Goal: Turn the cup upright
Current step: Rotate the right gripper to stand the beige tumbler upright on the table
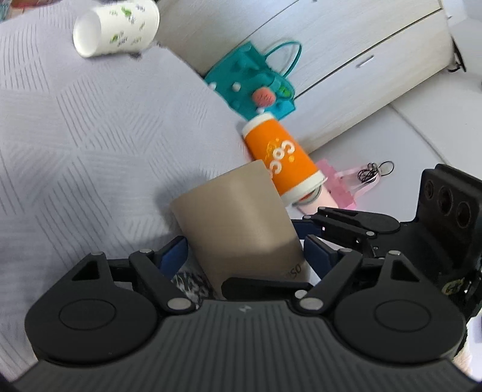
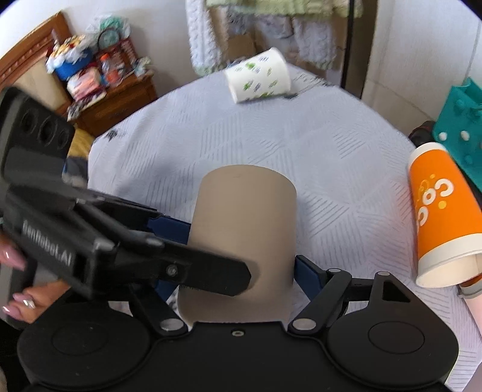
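Note:
A plain brown paper cup [image 1: 238, 223] is held above the bed with its closed base pointing away from both cameras. My left gripper [image 1: 245, 256] is shut on its sides near the rim. My right gripper [image 2: 241, 265] also has its blue pads against the same cup [image 2: 244, 229]. In the right wrist view the left gripper's finger [image 2: 211, 276] crosses the cup's front. An orange cup [image 1: 283, 159] lies tilted at the bed's edge, mouth toward me; it also shows in the right wrist view [image 2: 442, 217]. A white cup with green print [image 1: 117, 27] lies on its side far back, also seen in the right wrist view [image 2: 259, 75].
The bed has a pale quilted cover [image 1: 90, 135]. A teal bag [image 1: 253, 84] and a pink item [image 1: 337, 187] lie on the floor beside white drawers [image 1: 361, 60]. A wooden nightstand [image 2: 114, 90] with clutter stands at the far left.

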### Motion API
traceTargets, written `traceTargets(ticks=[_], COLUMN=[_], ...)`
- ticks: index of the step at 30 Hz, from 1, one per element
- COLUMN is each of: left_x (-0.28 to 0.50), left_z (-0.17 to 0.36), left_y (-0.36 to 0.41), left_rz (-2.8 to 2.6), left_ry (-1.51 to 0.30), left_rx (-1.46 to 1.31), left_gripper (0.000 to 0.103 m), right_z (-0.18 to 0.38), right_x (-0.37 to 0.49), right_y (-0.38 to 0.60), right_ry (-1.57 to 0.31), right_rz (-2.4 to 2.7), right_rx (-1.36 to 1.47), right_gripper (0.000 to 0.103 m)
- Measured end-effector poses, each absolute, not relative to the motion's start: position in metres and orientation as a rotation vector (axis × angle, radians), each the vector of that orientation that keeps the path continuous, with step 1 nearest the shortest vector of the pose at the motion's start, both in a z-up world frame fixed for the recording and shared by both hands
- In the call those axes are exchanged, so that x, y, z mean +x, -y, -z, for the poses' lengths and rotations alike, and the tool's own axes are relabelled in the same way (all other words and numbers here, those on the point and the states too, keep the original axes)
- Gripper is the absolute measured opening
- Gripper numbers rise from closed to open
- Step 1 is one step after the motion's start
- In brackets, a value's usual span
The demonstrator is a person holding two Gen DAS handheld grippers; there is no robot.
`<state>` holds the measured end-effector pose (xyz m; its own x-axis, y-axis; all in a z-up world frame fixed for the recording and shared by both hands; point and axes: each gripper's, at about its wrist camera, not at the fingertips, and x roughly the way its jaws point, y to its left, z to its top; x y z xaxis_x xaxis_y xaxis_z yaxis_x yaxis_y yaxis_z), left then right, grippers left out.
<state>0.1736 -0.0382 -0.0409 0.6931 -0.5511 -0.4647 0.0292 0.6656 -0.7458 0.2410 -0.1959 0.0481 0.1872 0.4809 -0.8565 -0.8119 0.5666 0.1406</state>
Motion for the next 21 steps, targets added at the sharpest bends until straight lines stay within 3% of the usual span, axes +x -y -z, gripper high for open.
traceTargets(ticks=[21], left_x=[0.197], left_z=[-0.011], left_y=[0.021], left_rz=[0.417], left_ry=[-0.483], left_rx=[-0.268], left_gripper=[0.073], right_z=[-0.035], right_x=[0.246], right_y=[0.177], right_ry=[-0.589], right_rz=[-0.846], right_rx=[-0.286], right_gripper=[0.082])
